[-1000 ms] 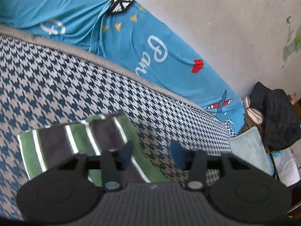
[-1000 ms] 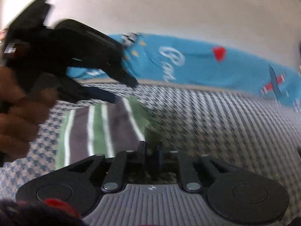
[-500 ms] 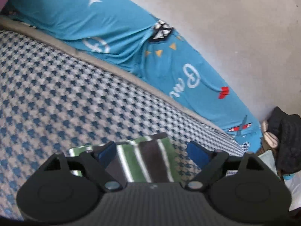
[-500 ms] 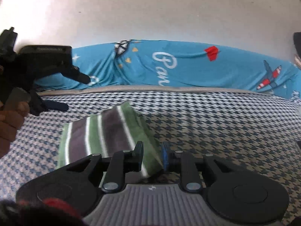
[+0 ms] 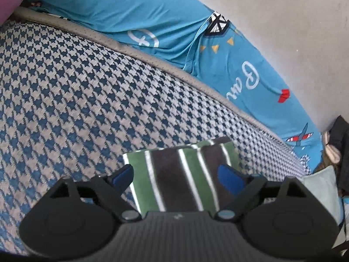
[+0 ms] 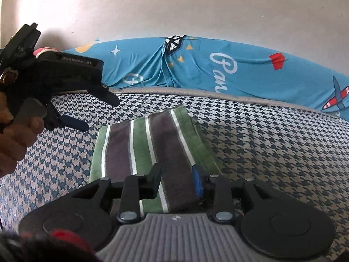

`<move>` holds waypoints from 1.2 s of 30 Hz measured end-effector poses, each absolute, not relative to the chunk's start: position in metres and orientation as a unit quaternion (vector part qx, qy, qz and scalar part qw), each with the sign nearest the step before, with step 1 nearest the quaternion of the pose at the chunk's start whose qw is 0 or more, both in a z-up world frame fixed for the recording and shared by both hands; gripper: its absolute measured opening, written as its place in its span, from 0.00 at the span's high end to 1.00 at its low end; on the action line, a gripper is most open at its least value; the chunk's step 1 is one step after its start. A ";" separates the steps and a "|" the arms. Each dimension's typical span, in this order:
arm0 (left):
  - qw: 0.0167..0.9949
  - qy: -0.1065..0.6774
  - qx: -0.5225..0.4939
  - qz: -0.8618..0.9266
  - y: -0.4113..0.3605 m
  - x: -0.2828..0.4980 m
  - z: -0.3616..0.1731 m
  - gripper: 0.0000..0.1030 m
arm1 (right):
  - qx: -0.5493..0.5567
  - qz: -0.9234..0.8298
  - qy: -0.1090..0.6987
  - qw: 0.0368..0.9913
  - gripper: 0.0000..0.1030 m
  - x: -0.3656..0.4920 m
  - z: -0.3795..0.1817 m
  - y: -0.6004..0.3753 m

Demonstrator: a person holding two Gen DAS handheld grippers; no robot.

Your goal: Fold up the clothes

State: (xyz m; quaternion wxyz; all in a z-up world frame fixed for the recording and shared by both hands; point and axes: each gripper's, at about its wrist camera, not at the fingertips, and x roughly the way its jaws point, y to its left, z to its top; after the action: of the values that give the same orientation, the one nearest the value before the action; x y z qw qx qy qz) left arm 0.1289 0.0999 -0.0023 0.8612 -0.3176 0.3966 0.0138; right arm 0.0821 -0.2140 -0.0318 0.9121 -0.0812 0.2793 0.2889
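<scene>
A folded garment point(image 6: 148, 144) with green, dark grey and white stripes lies flat on the blue-and-beige houndstooth bed point(image 6: 272, 144). My right gripper point(image 6: 176, 180) is open, its fingers straddling the garment's near edge without pinching it. The left gripper point(image 6: 98, 113), held by a hand point(image 6: 15, 135), hovers open just left of the garment's far corner. In the left wrist view the same garment point(image 5: 183, 170) sits between and below the widely spread fingers of the left gripper point(image 5: 175, 175).
A bright blue printed sheet point(image 6: 218, 69) is bunched along the wall at the back of the bed. A pile of dark clothes point(image 5: 342, 152) and a pale cushion point(image 5: 320, 187) lie beyond the bed's right end. Houndstooth surface point(image 5: 65, 100) surrounds the garment.
My right gripper went from shut on the garment's edge to open, and the cloth now lies flat. The left gripper opened wider and swung round over the garment.
</scene>
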 end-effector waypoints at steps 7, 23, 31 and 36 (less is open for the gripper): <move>0.860 0.416 -0.293 0.020 0.095 0.128 -0.009 0.08 | -0.060 0.306 0.291 0.904 0.70 0.093 -0.035 -0.219; 0.868 0.440 -0.224 0.055 0.081 0.134 -0.014 0.02 | -0.094 0.371 0.262 0.886 0.70 0.138 -0.033 -0.196; 0.874 0.449 -0.169 0.074 0.066 0.137 -0.013 0.00 | -0.103 0.378 0.267 0.881 0.70 0.161 -0.041 -0.188; 0.876 0.454 -0.147 0.074 0.057 0.140 -0.015 0.00 | -0.096 0.361 0.296 0.879 0.70 0.178 -0.051 -0.191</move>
State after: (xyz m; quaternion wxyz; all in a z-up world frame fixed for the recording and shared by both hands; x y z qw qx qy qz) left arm 0.1396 0.0570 -0.0152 0.8756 -0.1471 0.4541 0.0744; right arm 0.1777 -0.1906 -0.0513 0.8789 -0.0961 0.2960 0.3615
